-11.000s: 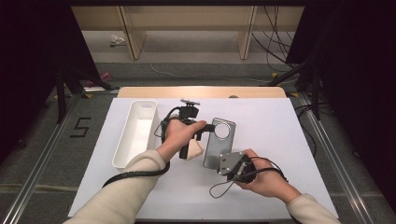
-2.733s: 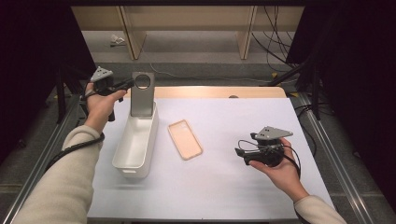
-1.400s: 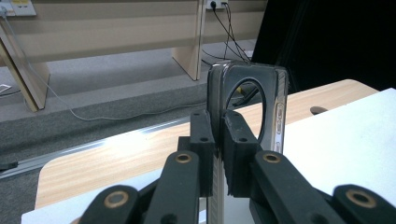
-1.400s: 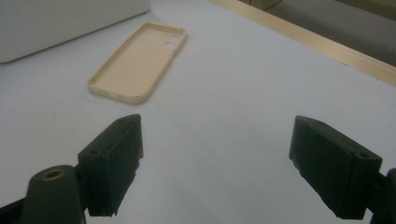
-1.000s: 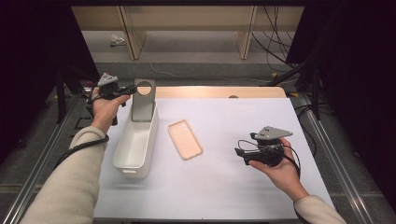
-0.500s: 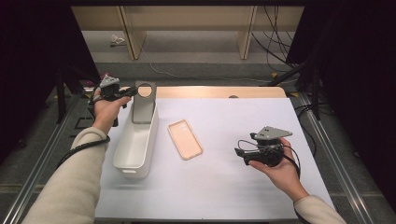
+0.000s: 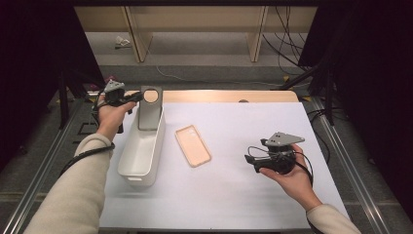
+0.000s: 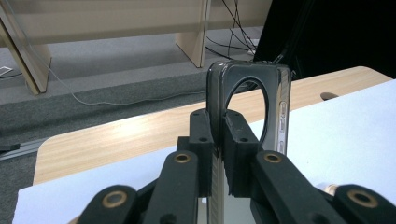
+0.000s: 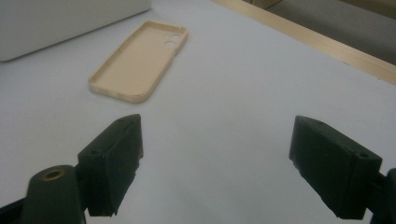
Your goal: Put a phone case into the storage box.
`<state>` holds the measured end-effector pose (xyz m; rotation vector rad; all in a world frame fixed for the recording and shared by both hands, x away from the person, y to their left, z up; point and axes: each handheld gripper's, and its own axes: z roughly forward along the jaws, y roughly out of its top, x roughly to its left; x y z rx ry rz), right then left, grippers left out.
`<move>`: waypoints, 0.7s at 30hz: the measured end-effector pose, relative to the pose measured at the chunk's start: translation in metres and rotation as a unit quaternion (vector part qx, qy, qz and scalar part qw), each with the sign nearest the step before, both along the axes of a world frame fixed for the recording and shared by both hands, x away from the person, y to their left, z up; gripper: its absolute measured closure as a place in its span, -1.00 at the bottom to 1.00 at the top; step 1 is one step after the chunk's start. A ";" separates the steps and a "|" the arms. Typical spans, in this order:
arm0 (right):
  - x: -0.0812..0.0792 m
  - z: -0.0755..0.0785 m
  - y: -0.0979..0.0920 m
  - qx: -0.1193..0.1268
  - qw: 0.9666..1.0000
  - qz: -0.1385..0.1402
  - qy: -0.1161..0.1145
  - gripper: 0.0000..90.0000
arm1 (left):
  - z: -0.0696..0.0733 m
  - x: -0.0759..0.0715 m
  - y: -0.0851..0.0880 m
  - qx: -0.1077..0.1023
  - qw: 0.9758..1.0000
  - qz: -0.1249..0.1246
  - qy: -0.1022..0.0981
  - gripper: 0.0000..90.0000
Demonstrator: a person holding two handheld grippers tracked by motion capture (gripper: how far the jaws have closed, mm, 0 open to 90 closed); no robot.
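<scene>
A dark grey phone case (image 7: 149,108) with a round camera hole stands upright over the far end of the white bin (image 7: 141,151). My left gripper (image 7: 138,97) is shut on its edge. In the left gripper view the pads clamp the grey case (image 8: 282,116) near its top, the left gripper (image 8: 217,135) pointing level across the table. A beige phone case (image 7: 193,145) lies flat, inside up, mid-table. My right gripper (image 7: 251,161) is held low at the right, open, with nothing between its jaws. The right gripper (image 9: 233,154) faces the beige case (image 9: 140,60).
The white table sheet (image 7: 243,204) ends at a wooden strip (image 7: 219,95) along the far edge. Table rails run down both sides. A corner of the white bin (image 9: 56,23) sits to the left of the beige case.
Over the last second nothing has visibly moved. Eleven seconds ago both grippers held the grey case mid-table; since then the left carried it to the bin's far end and the right drew back right.
</scene>
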<state>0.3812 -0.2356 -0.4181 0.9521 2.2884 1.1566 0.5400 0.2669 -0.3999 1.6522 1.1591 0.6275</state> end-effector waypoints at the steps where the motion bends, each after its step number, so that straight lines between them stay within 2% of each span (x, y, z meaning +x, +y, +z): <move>1: 0.000 0.000 0.000 0.000 1.000 0.000 0.000 -0.59 | 0.000 0.000 0.000 0.001 1.000 0.000 0.001 0.83; 21: 0.000 -0.001 0.000 0.000 1.000 0.002 0.002 -0.59 | -0.008 0.002 0.001 0.035 0.999 0.009 0.012 0.83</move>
